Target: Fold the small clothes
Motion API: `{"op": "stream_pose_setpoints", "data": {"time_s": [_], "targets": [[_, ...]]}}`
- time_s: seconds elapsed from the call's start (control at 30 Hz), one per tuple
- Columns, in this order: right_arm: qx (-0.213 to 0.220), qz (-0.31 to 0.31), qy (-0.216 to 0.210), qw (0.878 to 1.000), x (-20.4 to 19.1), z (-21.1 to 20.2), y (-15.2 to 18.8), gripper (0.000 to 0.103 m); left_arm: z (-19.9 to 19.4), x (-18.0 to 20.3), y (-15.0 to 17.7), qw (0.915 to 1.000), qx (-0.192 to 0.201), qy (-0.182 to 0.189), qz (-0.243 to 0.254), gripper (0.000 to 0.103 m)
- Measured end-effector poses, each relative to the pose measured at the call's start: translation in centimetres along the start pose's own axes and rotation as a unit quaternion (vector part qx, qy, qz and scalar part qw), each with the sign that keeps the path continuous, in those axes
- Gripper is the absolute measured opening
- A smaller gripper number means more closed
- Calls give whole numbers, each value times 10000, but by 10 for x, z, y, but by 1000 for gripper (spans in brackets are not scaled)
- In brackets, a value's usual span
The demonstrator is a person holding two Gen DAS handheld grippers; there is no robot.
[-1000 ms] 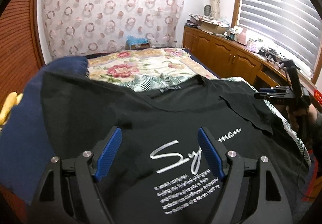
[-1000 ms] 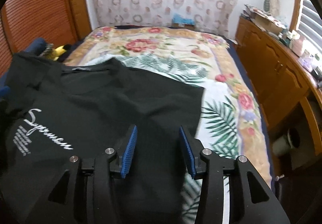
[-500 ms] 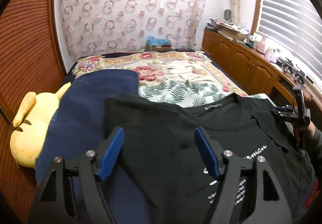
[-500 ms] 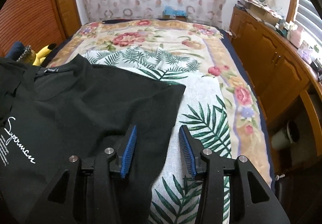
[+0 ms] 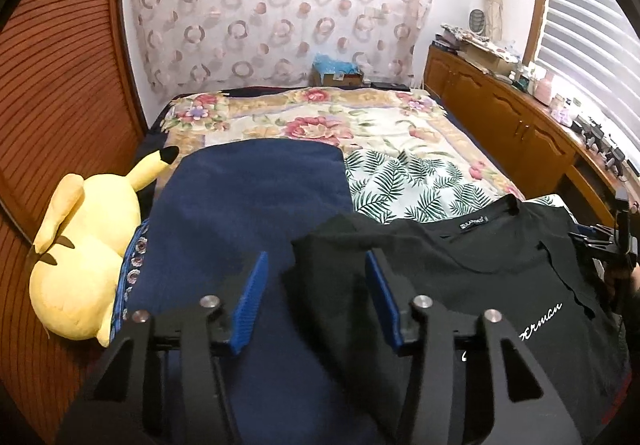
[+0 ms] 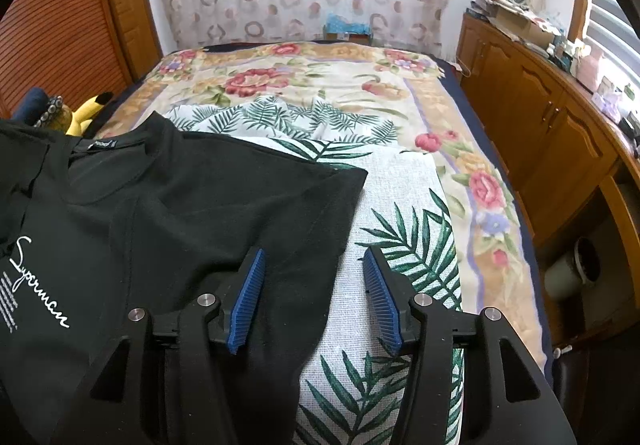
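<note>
Shirt: I see the black T-shirt [image 6: 168, 213] flat on the bed [image 6: 432, 205], print up | Left: my left gripper [image 5: 316, 297] closing, fingers apart over its sleeve edge, nothing pinched | Right: my right gripper [image 6: 314, 297] opening over the other sleeve, gripping nothing.
</note>
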State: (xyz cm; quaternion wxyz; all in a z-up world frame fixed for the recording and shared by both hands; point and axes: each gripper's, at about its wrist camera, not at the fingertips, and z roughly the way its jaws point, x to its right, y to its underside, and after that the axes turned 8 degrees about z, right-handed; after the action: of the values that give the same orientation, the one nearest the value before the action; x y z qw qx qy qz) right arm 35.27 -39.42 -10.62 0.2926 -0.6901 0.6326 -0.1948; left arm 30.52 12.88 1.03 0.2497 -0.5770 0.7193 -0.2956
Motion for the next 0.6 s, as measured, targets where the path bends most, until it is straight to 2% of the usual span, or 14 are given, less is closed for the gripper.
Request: {"op": "stream_pose_setpoints", "data": {"time_s": [0.23,0.3,0.33,0.4,0.5,0.6], "targets": [[3,-3,-1,10000,0,0,0,53,10,0,-7,9997,-156,154,80,46],[4,-2,-1,10000,0,0,0,53,12,1,-7,9996,-199,144,103,33],[3,1,2,10000,0,0,0,53,13,2,-7,9996,-208,142,121,30],[4,-3,-5,10000,0,0,0,53,13,6,-6,9992,-208,274,211,4],[3,0,-7,10000,1,0,0,54,6,13,-8,9994,-92,138,308,3],[-41,-54,-55,10000,-1,2,-1,59,-10,23,-12,9989,143,221,382,3]]}}
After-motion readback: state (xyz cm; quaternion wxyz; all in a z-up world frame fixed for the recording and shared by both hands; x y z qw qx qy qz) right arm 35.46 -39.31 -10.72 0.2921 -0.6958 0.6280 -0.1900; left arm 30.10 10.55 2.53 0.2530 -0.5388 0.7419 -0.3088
